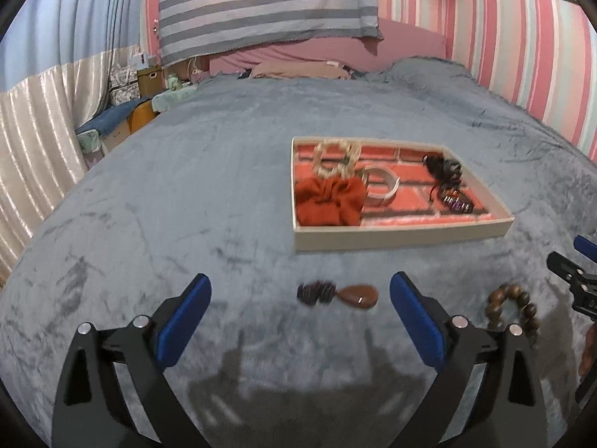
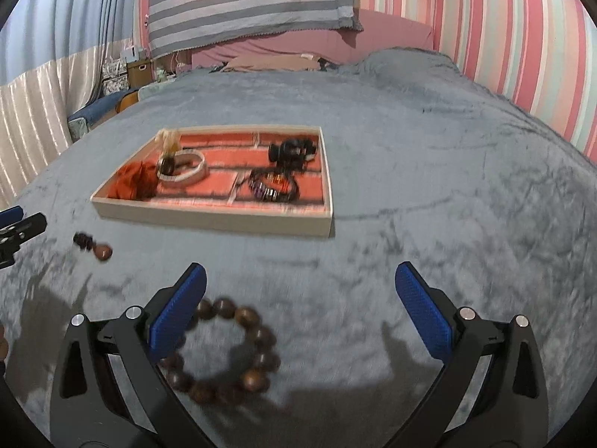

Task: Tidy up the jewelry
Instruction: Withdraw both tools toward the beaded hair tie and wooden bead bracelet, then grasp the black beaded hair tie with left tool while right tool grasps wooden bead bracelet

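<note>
Both grippers spread, holding nothing. Left gripper (image 1: 300,310) faces brown pendant piece (image 1: 337,295), lying crosswise between its fingertips, near bed's front edge. Bead bracelet (image 2: 224,351) lies under right gripper (image 2: 300,306), off toward its left finger. Tray (image 1: 391,239) beyond.

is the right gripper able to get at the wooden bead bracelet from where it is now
Probably yes. The right gripper is open, and the wooden bead bracelet lies loose on the grey blanket, partly under its left finger. Nothing covers it, though it sits off-centre, so a small shift left seems needed.
</note>
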Tool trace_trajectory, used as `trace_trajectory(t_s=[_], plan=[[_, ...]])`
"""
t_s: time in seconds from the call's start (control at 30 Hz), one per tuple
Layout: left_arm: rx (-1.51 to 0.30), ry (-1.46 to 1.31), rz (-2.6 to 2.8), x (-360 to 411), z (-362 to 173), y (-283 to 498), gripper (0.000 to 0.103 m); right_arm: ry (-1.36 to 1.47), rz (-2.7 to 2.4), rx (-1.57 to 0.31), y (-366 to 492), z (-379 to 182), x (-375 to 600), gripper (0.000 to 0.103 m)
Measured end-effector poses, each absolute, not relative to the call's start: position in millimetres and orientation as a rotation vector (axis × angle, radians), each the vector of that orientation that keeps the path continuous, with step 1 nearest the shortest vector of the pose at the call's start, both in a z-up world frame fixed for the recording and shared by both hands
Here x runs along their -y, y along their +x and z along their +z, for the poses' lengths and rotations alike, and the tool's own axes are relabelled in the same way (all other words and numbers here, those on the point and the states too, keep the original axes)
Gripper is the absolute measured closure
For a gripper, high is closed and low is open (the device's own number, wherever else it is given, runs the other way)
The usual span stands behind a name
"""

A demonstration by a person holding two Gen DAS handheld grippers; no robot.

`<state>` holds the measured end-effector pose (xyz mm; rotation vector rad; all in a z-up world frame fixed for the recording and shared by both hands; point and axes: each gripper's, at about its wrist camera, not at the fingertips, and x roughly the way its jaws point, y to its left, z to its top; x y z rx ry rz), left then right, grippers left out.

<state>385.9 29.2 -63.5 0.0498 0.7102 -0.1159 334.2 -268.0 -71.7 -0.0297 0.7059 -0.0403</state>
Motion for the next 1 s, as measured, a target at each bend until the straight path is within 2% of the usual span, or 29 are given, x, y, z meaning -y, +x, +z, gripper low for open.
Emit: trace_trajectory(t_s=[0.67, 0.77, 0.9, 1.0], plan=[[-0.780, -0.001, -0.138, -40.3, -110.2, 422.4, 0.009, -0.049, -0.051, -0.802, 332.4, -121.5, 266.1, 0.006], [-0.796, 0.009, -0.149, -36.1, -114.9, 430.1, 0.009, -0.027, -0.047, -0.823, 336.5, -126.9, 268.8, 0.008], [-0.820, 0.022, -0.175, -30.6, -121.5, 437.0, 0.010, -0.015, -0.034, -0.852, 342.0, -133.5, 270.3, 0.017], [-0.832, 0.015, -0.193, -30.0, -125.4, 440.3, 0.022, -0.015, -0.027, -0.853, 342.2, -135.2, 268.5, 0.020]])
